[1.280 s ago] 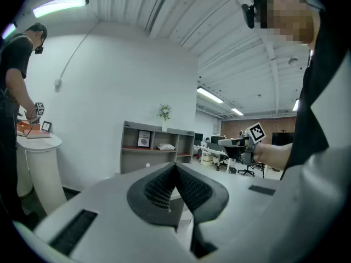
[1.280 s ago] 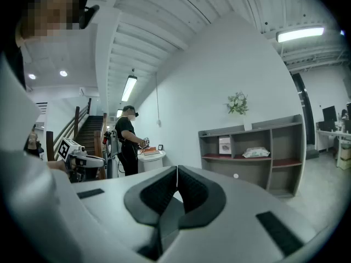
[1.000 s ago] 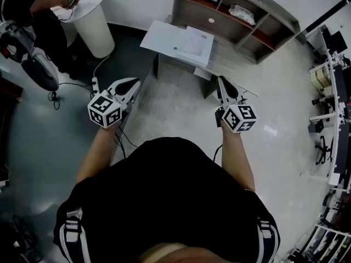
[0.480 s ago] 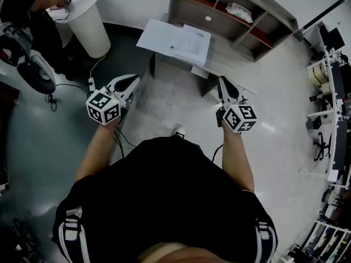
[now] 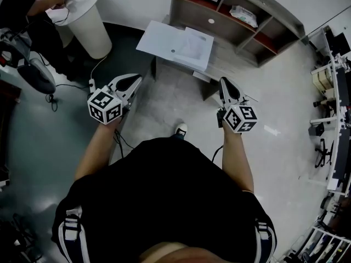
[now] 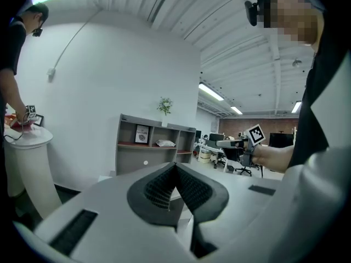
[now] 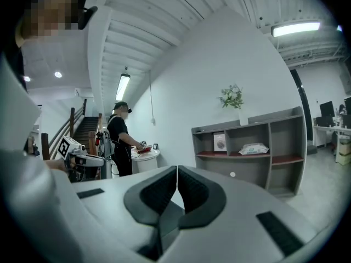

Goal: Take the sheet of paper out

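Note:
White sheets of paper, one under a clear sleeve, lie on a low grey table ahead of me in the head view. My left gripper hovers over the floor short of the table's left end, its jaws closed together with nothing between them. Near the table's front edge my right gripper is held in the air, also shut and empty. Neither touches the paper. The gripper views look over the table, so the paper does not show there.
A grey shelf unit stands behind the table against the wall. A white round pedestal with another person working at it is far left. Cables and a power strip lie on the floor. Desks line the right.
Both grippers stay shut and hold about the same pose. My shoe has come into view below the table as I step forward, and the scene has shifted slightly.

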A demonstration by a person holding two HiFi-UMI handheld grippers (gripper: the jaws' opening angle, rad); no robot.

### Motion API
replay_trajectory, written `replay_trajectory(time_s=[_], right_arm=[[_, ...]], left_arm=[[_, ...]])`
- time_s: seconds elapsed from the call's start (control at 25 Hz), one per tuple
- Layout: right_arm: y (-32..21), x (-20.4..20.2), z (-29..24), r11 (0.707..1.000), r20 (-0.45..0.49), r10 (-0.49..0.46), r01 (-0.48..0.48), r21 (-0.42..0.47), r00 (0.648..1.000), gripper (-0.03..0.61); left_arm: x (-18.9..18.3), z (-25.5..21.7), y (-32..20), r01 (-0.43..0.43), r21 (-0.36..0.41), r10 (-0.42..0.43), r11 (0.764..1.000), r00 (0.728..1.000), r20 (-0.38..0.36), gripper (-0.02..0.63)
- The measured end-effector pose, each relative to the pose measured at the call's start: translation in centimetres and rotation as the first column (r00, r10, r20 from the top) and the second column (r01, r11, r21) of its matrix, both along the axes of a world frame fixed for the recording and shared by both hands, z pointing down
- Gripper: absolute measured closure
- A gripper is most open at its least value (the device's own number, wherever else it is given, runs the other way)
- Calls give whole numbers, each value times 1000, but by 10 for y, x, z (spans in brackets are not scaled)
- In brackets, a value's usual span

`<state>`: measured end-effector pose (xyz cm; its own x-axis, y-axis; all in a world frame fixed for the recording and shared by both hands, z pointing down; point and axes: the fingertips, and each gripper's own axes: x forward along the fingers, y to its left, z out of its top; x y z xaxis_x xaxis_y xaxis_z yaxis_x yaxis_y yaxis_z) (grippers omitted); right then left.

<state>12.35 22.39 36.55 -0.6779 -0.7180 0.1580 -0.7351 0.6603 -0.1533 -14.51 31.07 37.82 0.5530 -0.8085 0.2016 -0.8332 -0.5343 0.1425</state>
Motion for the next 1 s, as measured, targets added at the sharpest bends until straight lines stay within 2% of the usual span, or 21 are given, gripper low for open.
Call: replay_trajectory(time_s=[0.44, 1.0], right_arm=[[-90, 11, 14, 1000, -2, -21, 21, -19, 1000, 563], [-171, 27, 26, 997, -18, -73, 72, -37, 997, 563]], left_arm=[[15, 12, -74, 28, -25, -27, 999, 999, 21, 594], [40, 18, -152, 59, -26, -59, 998, 998, 9, 594]])
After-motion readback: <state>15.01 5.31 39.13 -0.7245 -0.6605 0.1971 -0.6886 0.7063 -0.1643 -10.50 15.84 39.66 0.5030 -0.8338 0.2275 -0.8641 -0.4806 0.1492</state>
